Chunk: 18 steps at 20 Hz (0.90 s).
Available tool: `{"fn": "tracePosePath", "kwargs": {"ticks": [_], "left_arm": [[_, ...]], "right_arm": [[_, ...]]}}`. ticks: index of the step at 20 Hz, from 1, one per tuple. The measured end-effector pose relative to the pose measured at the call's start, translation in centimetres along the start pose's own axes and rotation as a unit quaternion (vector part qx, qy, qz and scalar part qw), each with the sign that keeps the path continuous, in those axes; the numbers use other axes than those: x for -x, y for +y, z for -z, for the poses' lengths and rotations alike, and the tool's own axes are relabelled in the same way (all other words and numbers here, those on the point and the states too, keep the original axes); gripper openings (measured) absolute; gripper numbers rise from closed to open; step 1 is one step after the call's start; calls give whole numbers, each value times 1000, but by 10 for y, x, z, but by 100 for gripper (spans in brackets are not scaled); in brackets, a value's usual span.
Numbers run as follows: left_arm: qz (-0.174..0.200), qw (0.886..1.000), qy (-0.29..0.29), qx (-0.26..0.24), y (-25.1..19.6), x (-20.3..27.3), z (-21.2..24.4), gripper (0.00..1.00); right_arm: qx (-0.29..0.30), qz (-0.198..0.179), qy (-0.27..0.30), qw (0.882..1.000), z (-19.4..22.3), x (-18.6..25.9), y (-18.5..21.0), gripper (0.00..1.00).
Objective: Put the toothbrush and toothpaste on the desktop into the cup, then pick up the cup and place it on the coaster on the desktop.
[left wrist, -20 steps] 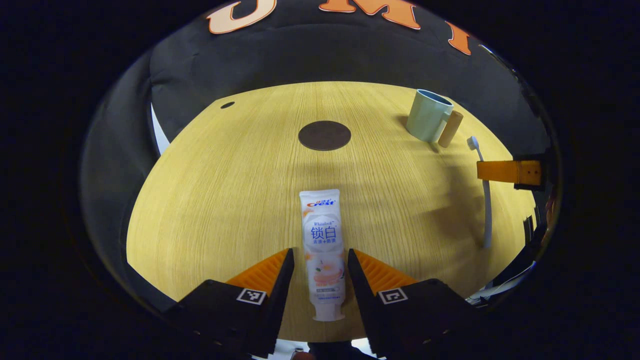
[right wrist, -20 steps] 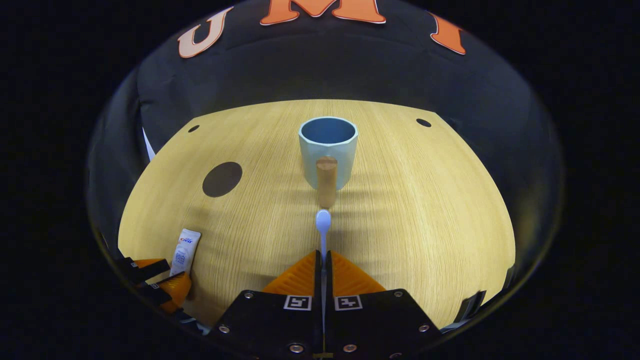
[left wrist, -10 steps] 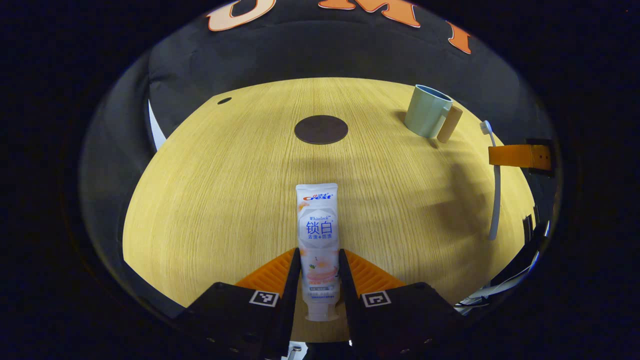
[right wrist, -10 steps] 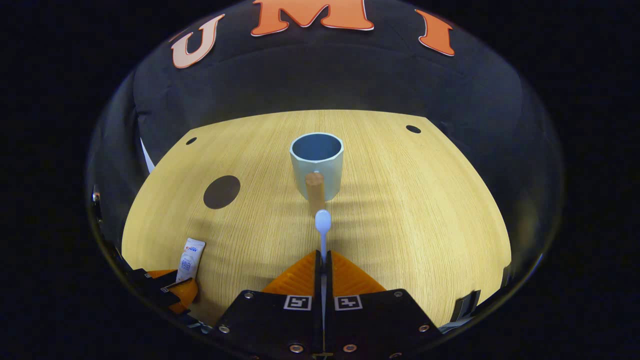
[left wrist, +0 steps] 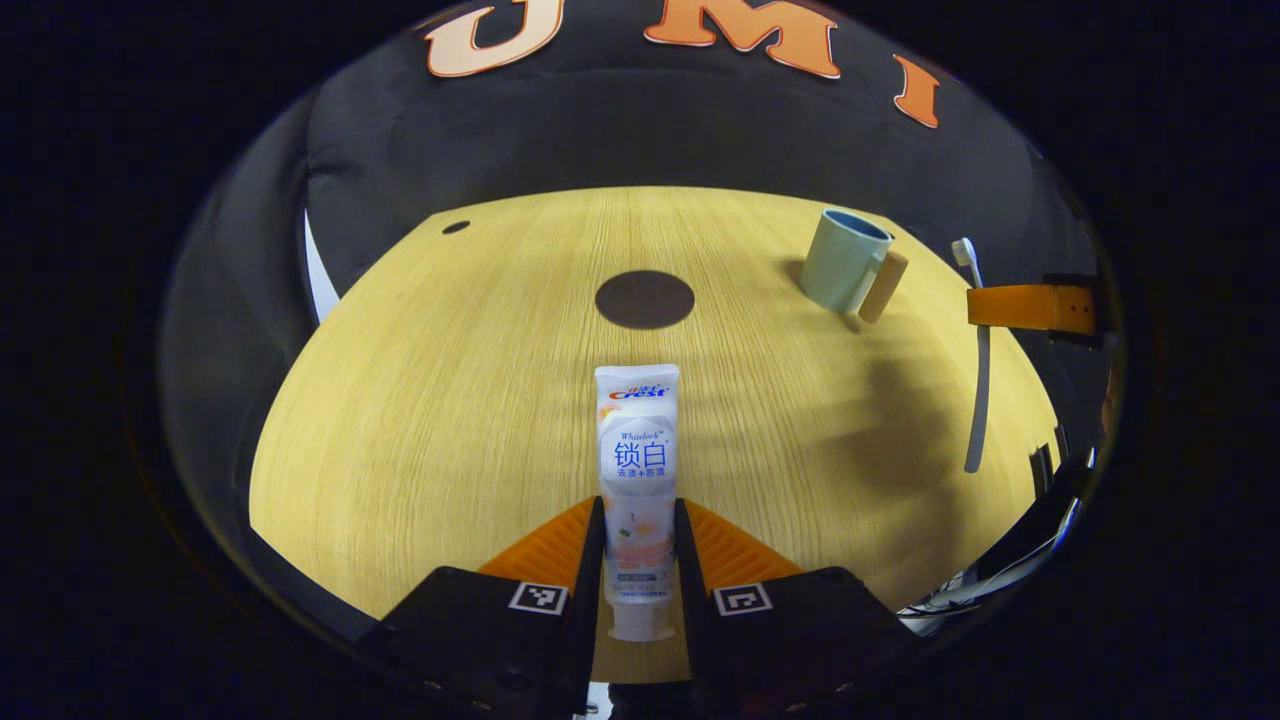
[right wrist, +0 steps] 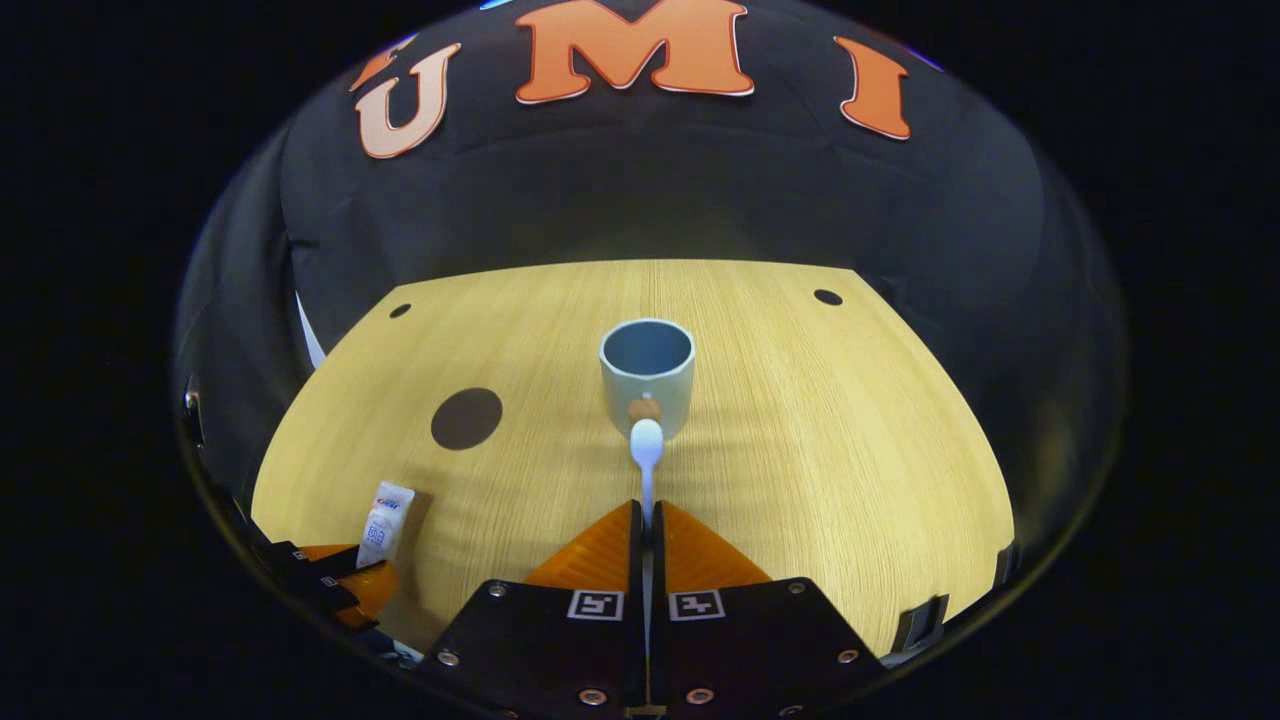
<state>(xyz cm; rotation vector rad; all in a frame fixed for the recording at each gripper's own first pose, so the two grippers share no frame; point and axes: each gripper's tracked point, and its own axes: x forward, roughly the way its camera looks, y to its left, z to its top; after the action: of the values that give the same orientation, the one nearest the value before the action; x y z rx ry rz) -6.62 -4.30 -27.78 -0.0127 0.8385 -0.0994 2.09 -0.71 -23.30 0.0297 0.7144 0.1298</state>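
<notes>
One coaster (left wrist: 645,299), one tube (left wrist: 637,470) pinched in the left gripper (left wrist: 640,525), one cup (right wrist: 647,372) and one brush (right wrist: 646,455) clamped in the right gripper (right wrist: 646,520), both grippers now higher above the desk (right wrist: 850,450) than a second ago.

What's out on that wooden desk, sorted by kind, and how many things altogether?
Toothpaste tube: 1
Toothbrush: 1
Cup: 1
Coaster: 1
Total: 4
</notes>
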Motion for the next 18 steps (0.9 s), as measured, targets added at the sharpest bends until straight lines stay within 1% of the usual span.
{"fn": "tracePosePath", "kwargs": {"ticks": [4,9,13,18], "left_arm": [[8,999,-52,6,4,12,-42,39],[7,994,-112,13,5,25,-97,39],[2,989,-145,20,10,32,-133,39],[-10,986,-167,16,15,32,-165,38]], "right_arm": [[-1,-6,-33,999,-32,9,5,2],[1,-12,-85,996,-88,13,6,2],[7,-16,-125,992,-140,3,7,2],[10,-26,-168,985,-191,-19,9,2]]}}
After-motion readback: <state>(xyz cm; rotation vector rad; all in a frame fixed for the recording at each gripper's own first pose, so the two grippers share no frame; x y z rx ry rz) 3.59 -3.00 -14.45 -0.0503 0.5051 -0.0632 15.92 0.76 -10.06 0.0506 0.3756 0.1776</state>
